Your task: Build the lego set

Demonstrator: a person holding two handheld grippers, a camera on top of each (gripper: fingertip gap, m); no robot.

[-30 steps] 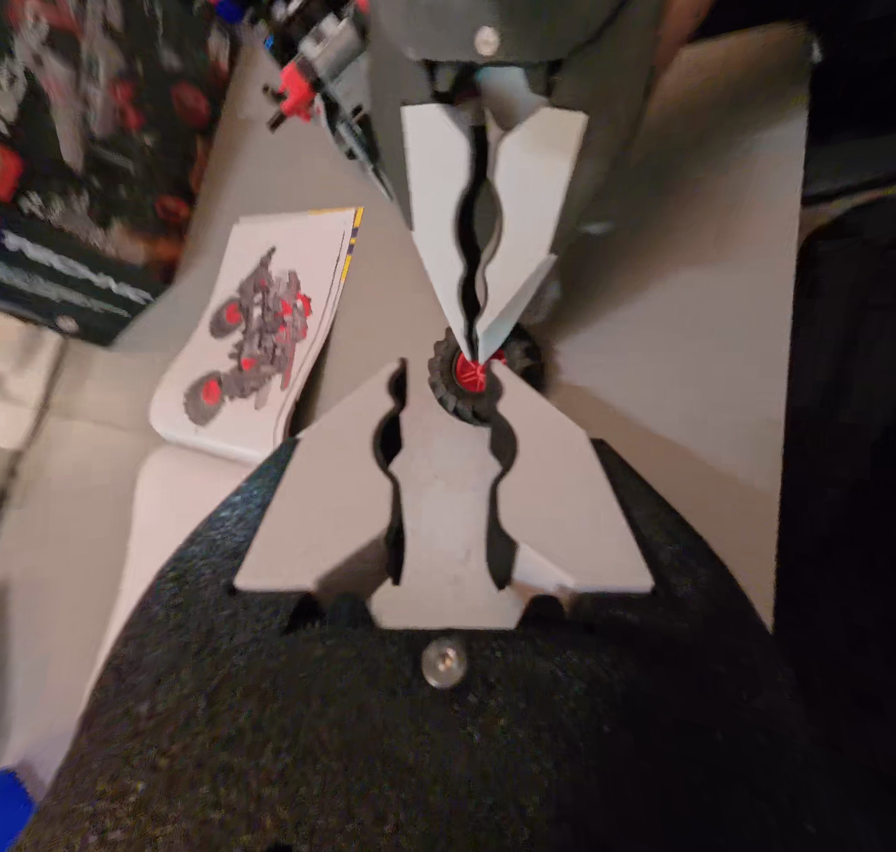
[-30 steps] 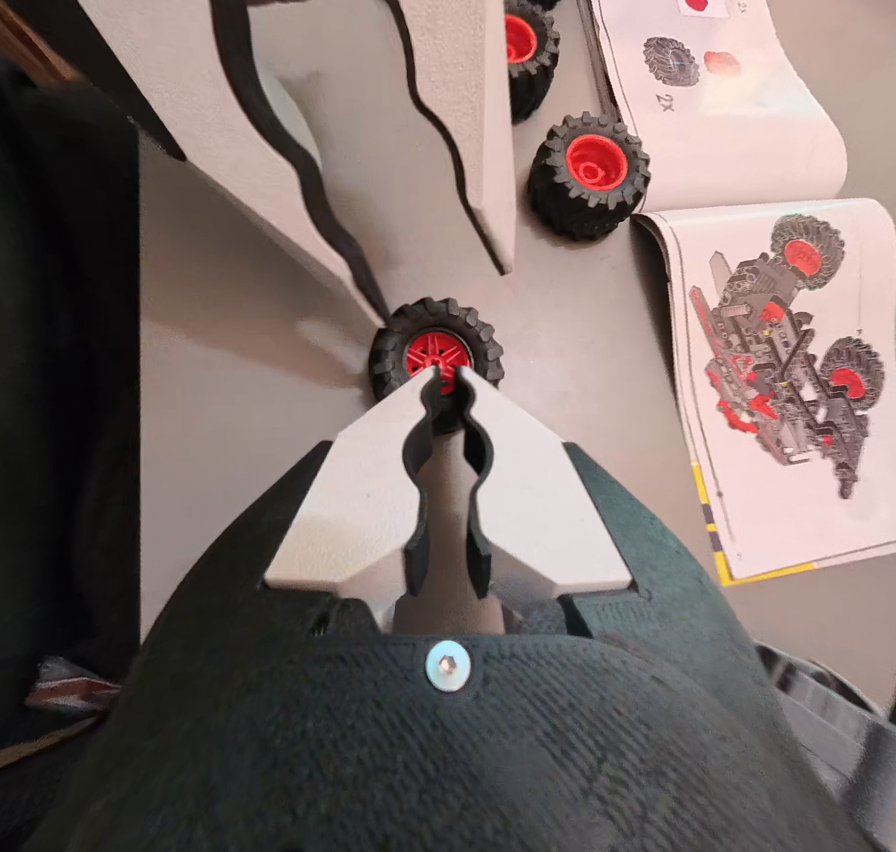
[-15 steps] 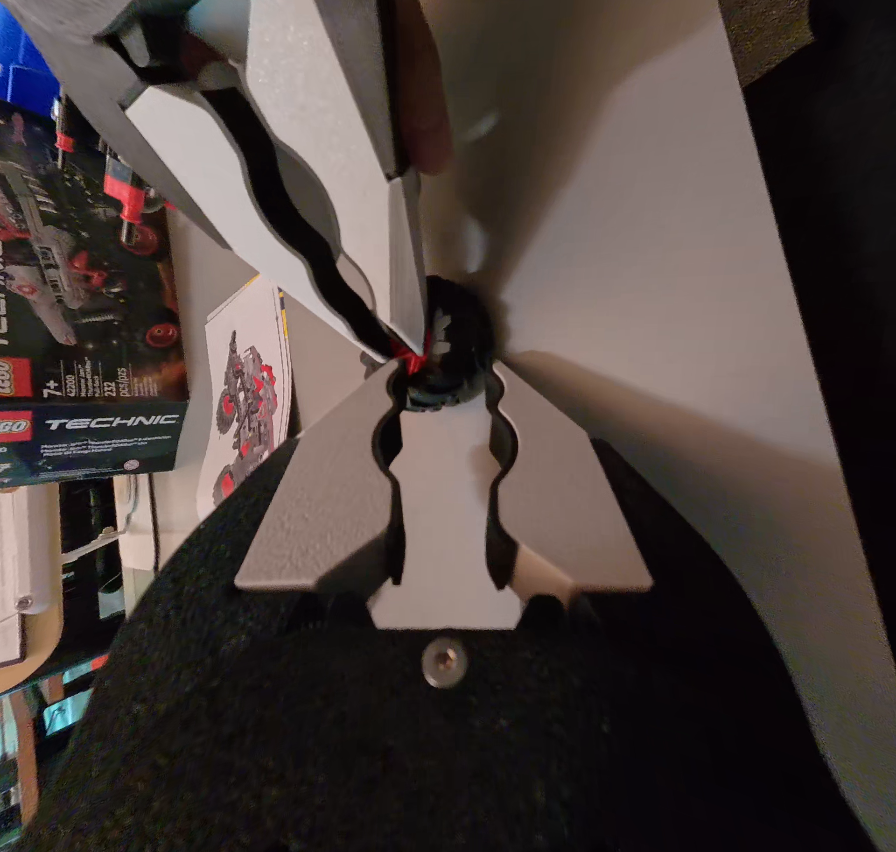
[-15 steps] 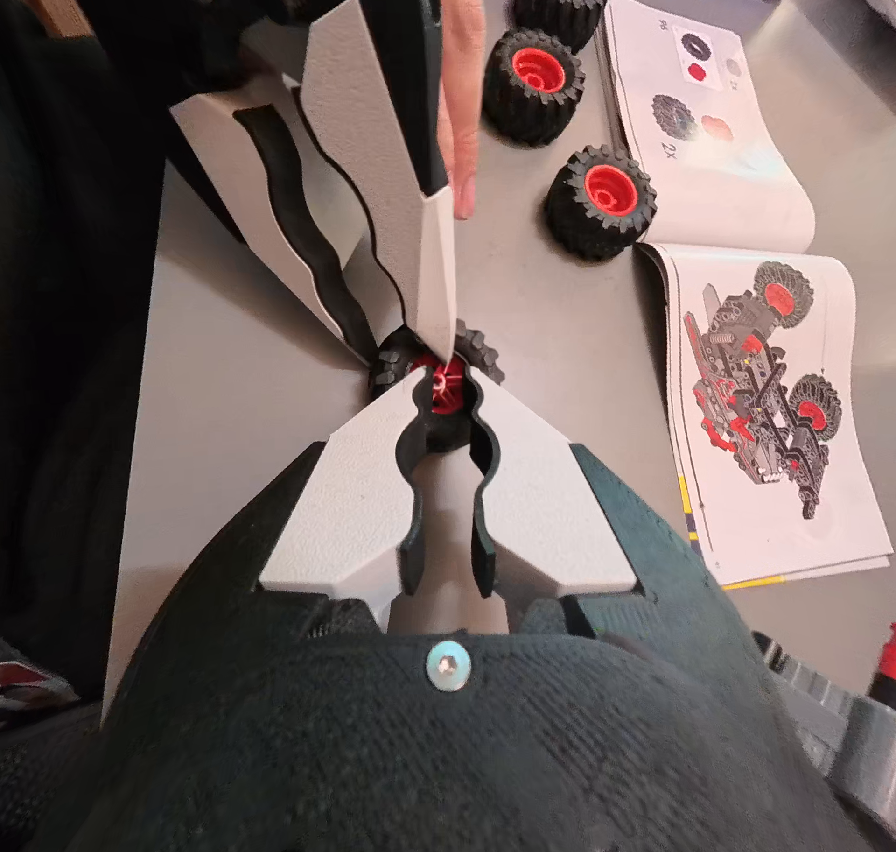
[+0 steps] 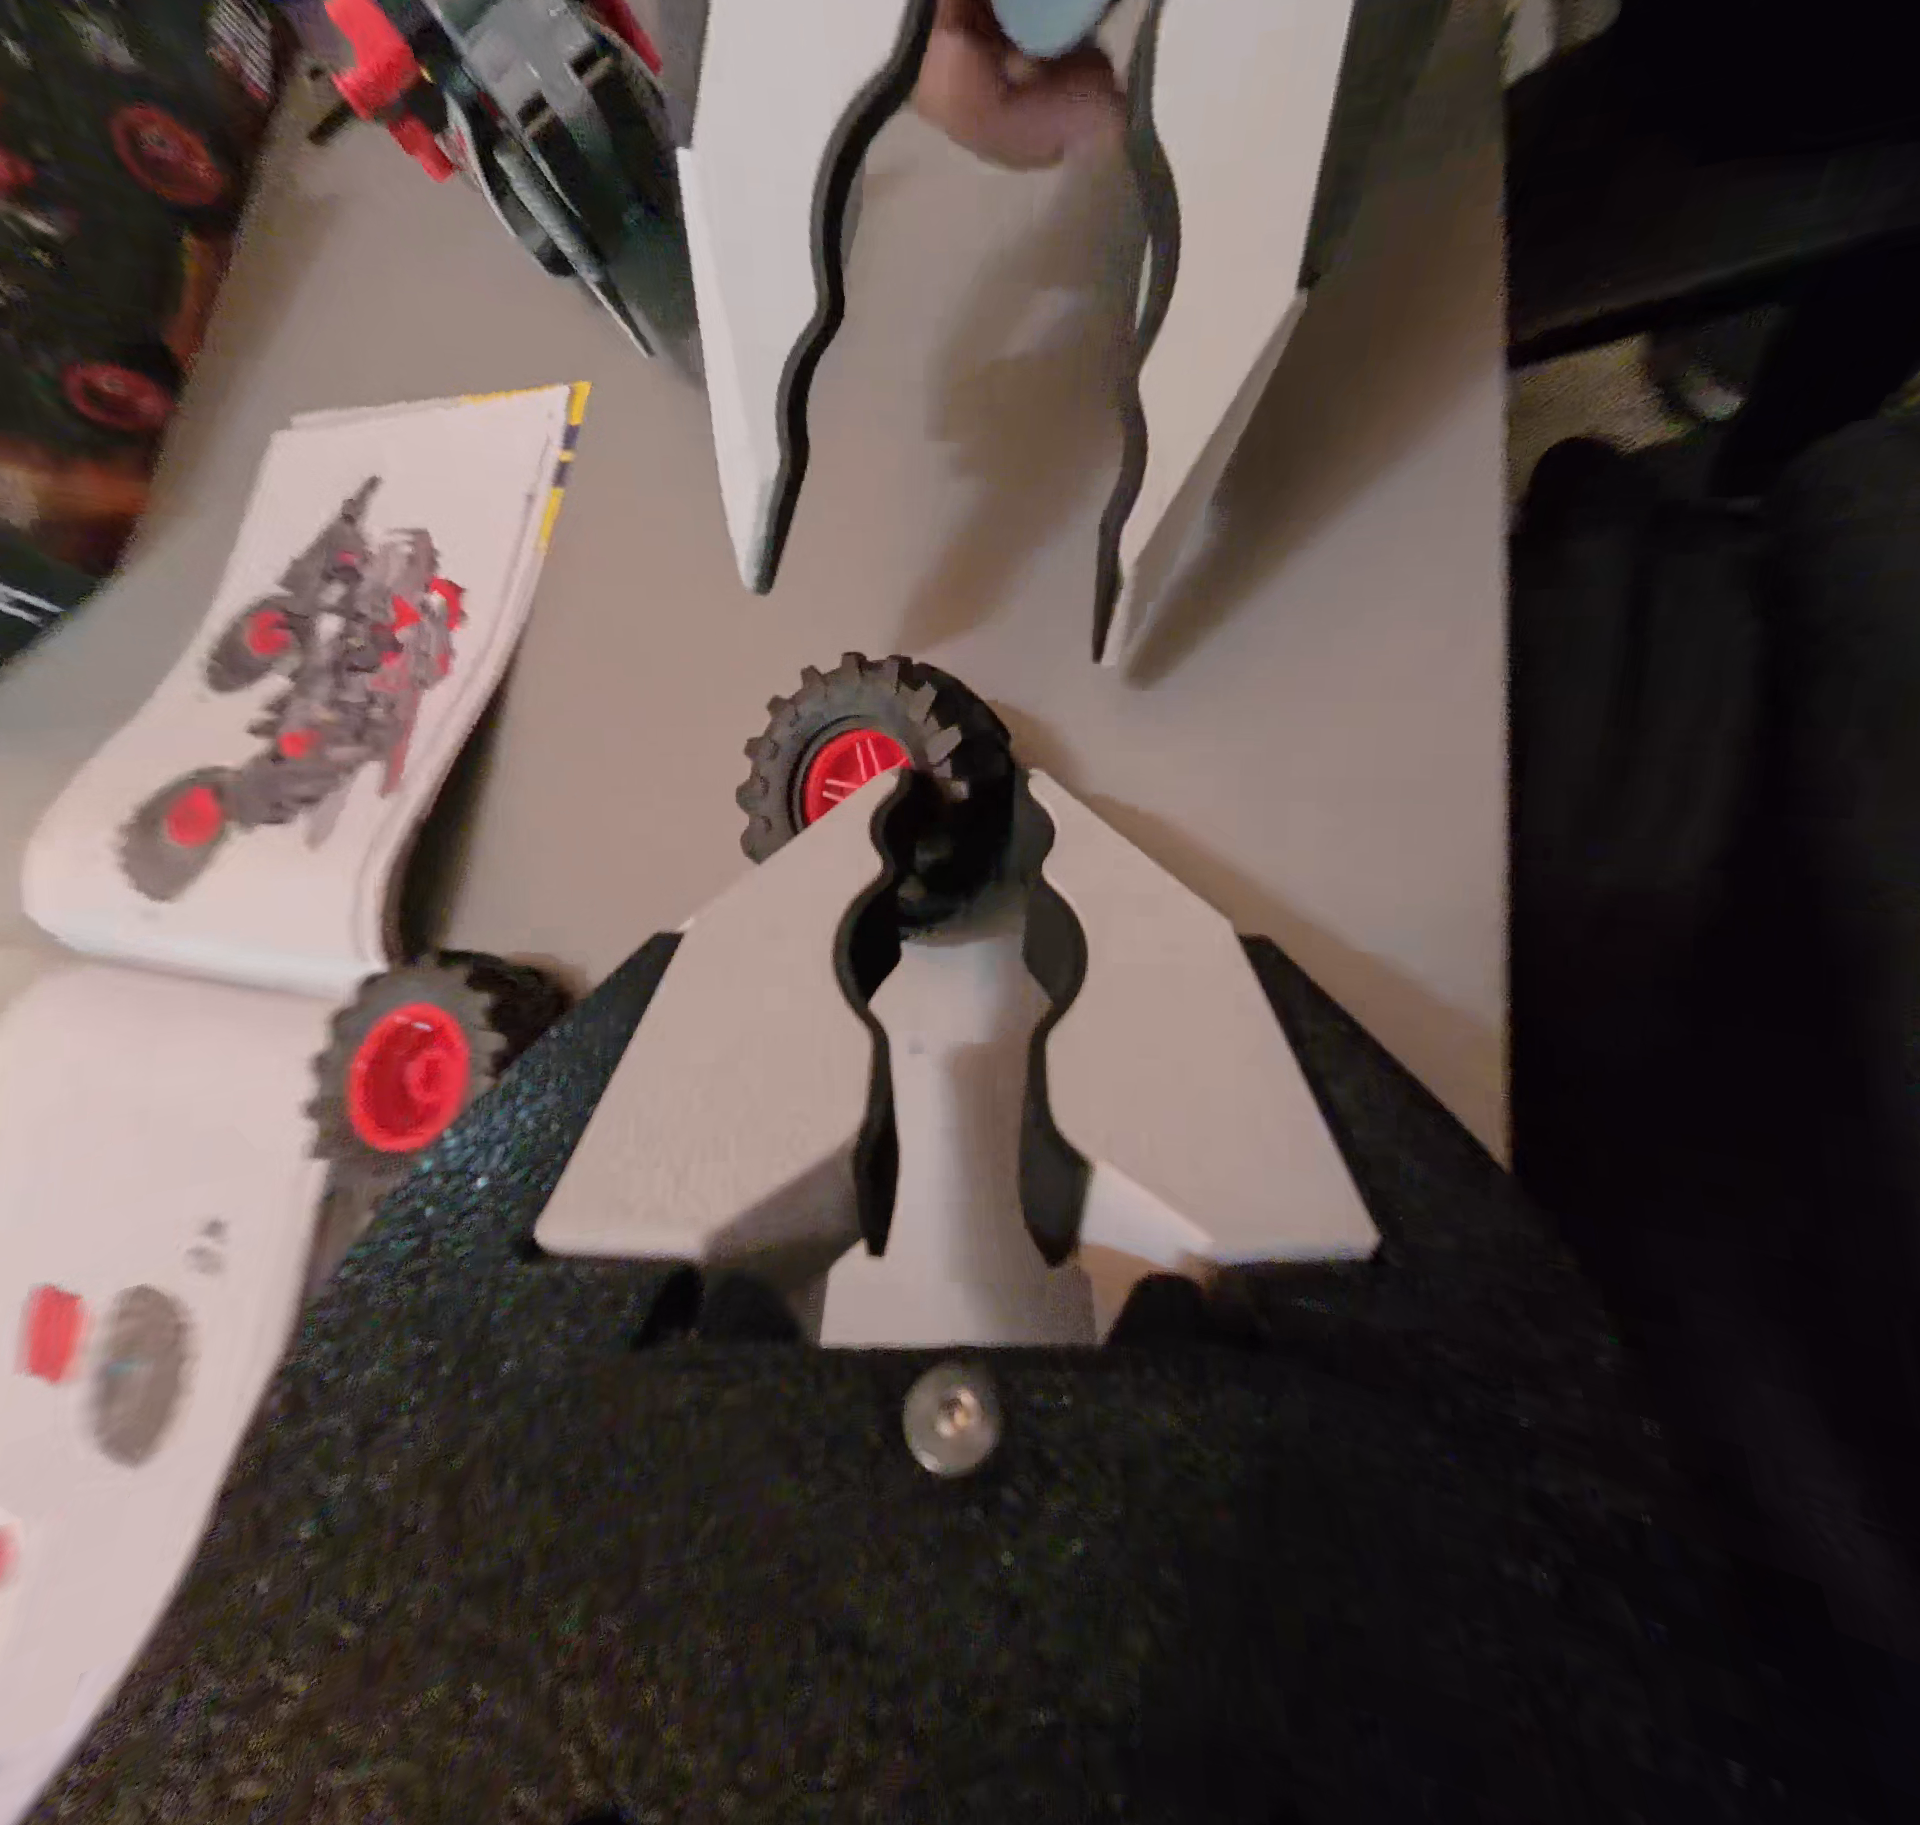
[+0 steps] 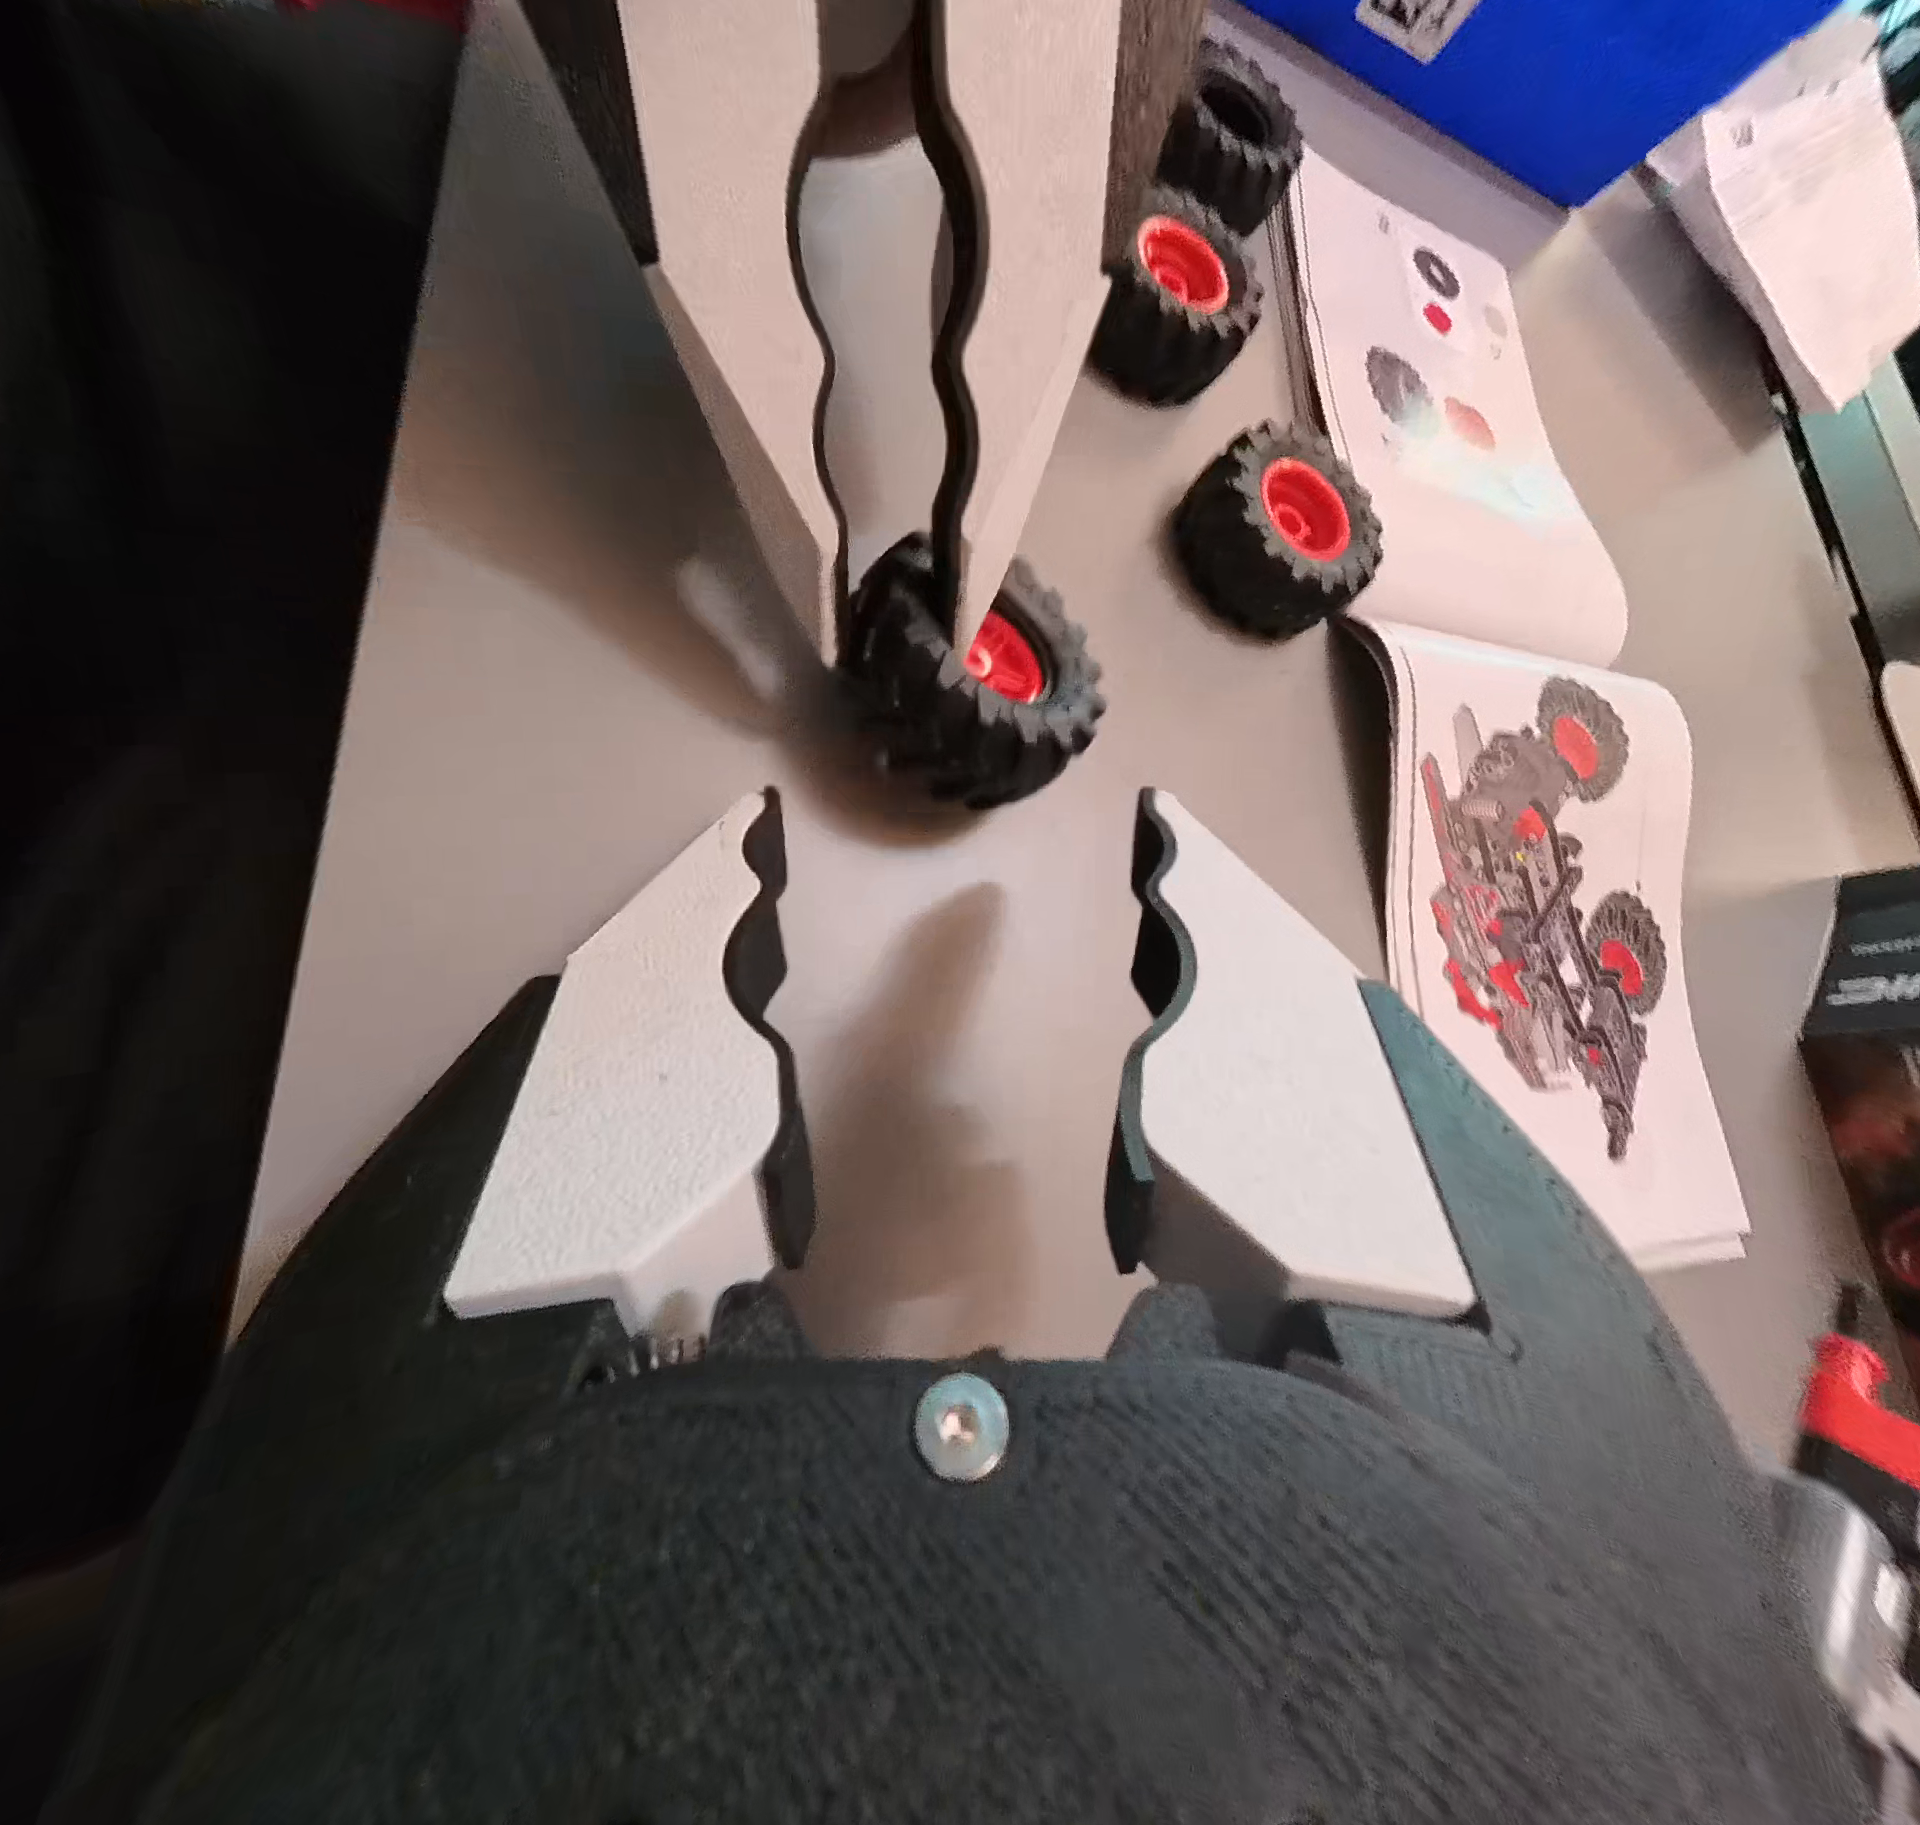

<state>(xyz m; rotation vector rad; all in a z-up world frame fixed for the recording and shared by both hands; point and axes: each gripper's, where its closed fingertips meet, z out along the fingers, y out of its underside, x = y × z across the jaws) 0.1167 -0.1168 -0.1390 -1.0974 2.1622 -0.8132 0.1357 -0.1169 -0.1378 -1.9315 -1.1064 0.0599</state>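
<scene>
A black tyre with a red hub, the wheel [image 5: 831,773], sits on the grey table [image 5: 1299,892]. My left gripper [image 5: 961,799] is shut on the wheel, pinching the tyre wall beside the hub. In the right wrist view the wheel [image 6: 997,715] leans under the left gripper [image 6: 904,632]. My right gripper [image 6: 956,799] is open and empty, just short of the wheel. It also shows in the left wrist view [image 5: 935,612], open, facing the wheel from the far side.
An open instruction booklet [image 6: 1538,944] lies right of the wheel. Two more wheels [image 6: 1278,528] [image 6: 1174,310] and a bare tyre [image 6: 1231,128] stand beside it. A partly built model [image 5: 499,82], a blue box [image 6: 1558,19] and the set's box [image 5: 83,217] are near. The table edge [image 5: 1501,736] is close. The grippers are tip to tip, or close to it.
My right gripper has opened, let go of the wheel's hub and drawn back. My left gripper still holds the wheel.
</scene>
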